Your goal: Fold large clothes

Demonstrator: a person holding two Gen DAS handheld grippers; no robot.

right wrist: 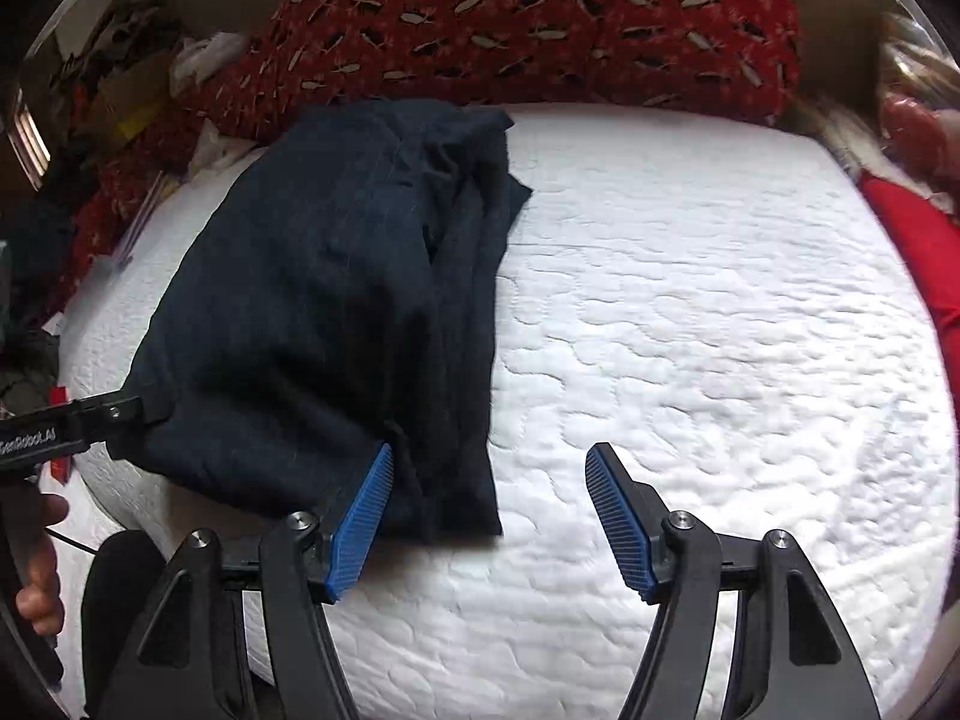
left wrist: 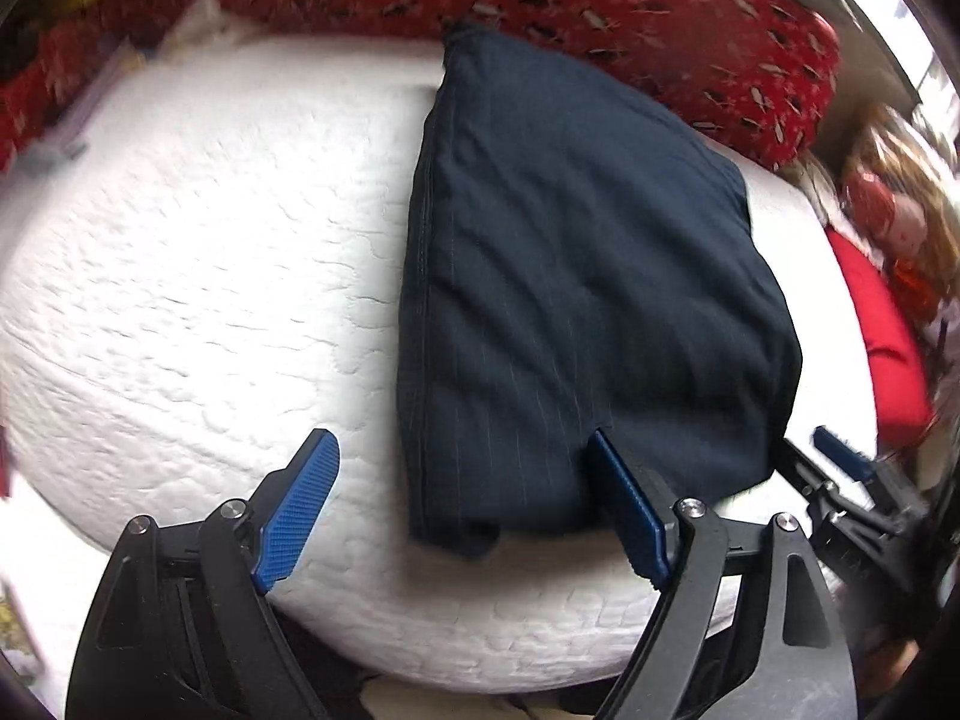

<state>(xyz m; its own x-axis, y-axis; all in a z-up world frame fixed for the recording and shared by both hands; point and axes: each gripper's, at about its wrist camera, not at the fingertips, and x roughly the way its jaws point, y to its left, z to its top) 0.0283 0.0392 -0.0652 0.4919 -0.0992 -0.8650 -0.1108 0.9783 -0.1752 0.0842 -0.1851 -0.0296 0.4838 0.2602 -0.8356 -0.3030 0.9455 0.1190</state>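
the jaws of the left gripper [left wrist: 462, 492] stand wide apart and hold nothing. the near edge of the dark blue cloth [left wrist: 576, 300] lies between its blue pads [left wrist: 300, 510], but they do not press on it. the jaws of the right gripper [right wrist: 489, 516] are spread too, and nothing is pinched in them. its left pad [right wrist: 366, 516] is right at the near corner of the cloth, and its right pad is over bare bed.

the dark blue cloth is folded into a thick, flat pile. it has thin pale stripes and a seam down its left side. it lies on the white bumpy mattress [left wrist: 180, 300], reaching from the near edge up to the far side. a little flap sticks out under its near corner.

at the far side of the mattress lies a big red pillow [right wrist: 540, 18] with small pale and black fish shapes. the far end of the cloth almost reaches it. a plain red cushion [right wrist: 924, 252] sits at the right side of the bed. a heap of mixed things is at the far left, too blurry to name.

there are no boxes, bins or baskets that can be made out.

part of a person's hand [right wrist: 39, 576] shows at the left edge of the right view.
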